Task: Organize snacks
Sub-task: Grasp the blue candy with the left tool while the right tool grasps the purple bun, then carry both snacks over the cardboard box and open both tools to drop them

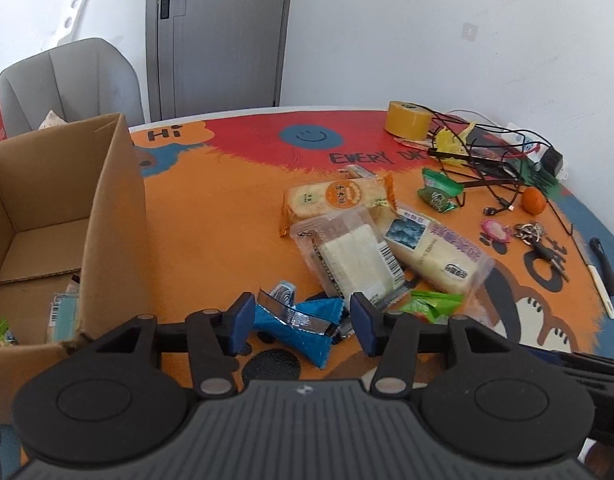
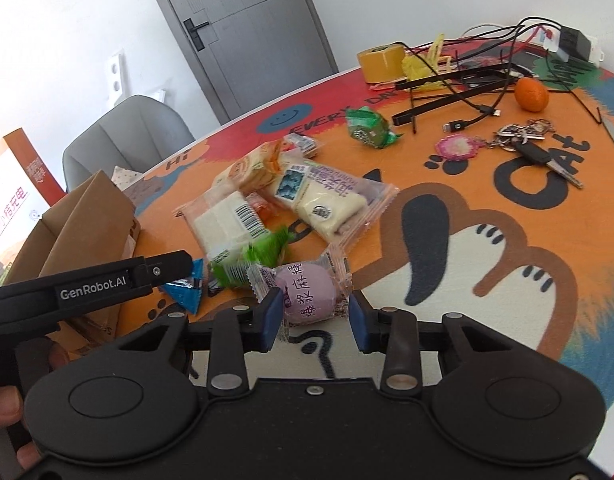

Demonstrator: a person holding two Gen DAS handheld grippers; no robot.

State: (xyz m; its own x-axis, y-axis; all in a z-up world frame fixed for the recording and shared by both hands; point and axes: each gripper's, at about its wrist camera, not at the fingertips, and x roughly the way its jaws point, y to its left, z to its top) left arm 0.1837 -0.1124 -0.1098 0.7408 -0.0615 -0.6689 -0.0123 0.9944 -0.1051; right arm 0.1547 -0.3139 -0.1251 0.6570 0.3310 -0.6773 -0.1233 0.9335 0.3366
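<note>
- Two grippers are working low over your tabletop (image 1: 211, 216), which is wearing a bright cartoon-cat mat.
- Your left gripper (image 1: 303, 322) is straddling a blue snack packet (image 1: 303, 332) that is lying on the mat close to the cardboard box (image 1: 115, 216); the pads are standing a little clear of the wrapper on both sides, so the jaws are apart with nothing pinched.
- Your right gripper (image 2: 313, 316) is sitting around a purple mochi packet (image 2: 307, 292); the left pad is meeting the wrapper's edge, the right pad is standing just off it, and I cannot tell whether you are really squeezing it.
- In the right wrist view your left gripper is reaching in from the left edge, its tip over that blue packet, with fingers of your hand (image 2: 3, 404) showing at the lower left.
- Several more snacks are lying heaped in the middle: a clear-wrapped white cake with a barcode (image 1: 355, 264), a long pale bread packet (image 1: 439, 252), an orange biscuit packet (image 1: 339, 200) and a green wrapper (image 1: 431, 304) beside your left gripper.
- One further green packet (image 1: 439, 196) is lying apart, nearer the tangle of black cables (image 1: 479, 160).
- The box is standing open at the left, holding a few packets at its bottom.
- A tape roll (image 1: 407, 120), a small orange fruit (image 1: 533, 200) and a bunch of keys (image 1: 535, 236) are resting toward the far right.
</note>
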